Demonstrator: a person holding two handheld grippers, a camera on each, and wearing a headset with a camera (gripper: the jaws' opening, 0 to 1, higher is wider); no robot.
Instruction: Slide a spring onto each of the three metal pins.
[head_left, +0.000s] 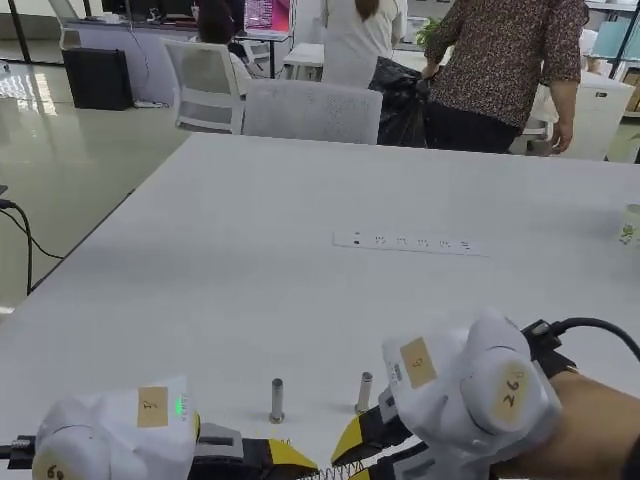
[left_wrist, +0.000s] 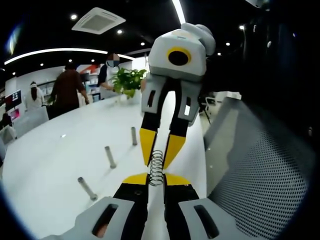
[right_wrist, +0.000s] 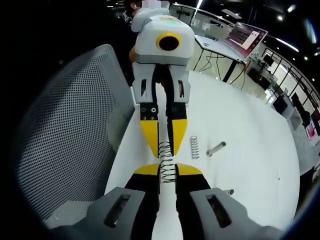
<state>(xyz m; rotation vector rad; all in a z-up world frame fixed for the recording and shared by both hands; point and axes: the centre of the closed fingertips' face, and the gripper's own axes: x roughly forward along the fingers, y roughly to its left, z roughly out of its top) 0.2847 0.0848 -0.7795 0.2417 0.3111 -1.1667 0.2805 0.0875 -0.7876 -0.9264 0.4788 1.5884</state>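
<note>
One spring (left_wrist: 156, 167) is stretched between my two grippers just above the white table (head_left: 300, 230). My left gripper (left_wrist: 156, 180) is shut on one end of the spring and my right gripper (left_wrist: 160, 149) on the other, tip to tip. From the right gripper view the same spring (right_wrist: 166, 164) runs from my right gripper (right_wrist: 167, 172) to my left gripper (right_wrist: 164, 142). Three metal pins (left_wrist: 133, 136) (left_wrist: 110, 156) (left_wrist: 87, 188) stand bare in a row beside them. A second spring (right_wrist: 194, 147) lies on the table next to a pin (right_wrist: 216, 148). Two pins (head_left: 277, 400) (head_left: 364, 392) stand just beyond the gripper tips.
A white power strip (head_left: 410, 243) lies mid-table. Grey chairs (head_left: 310, 110) stand at the far edge, with people behind them. A mesh chair (right_wrist: 65, 140) is close to the table's near edge. A cup (head_left: 630, 225) sits at the far right.
</note>
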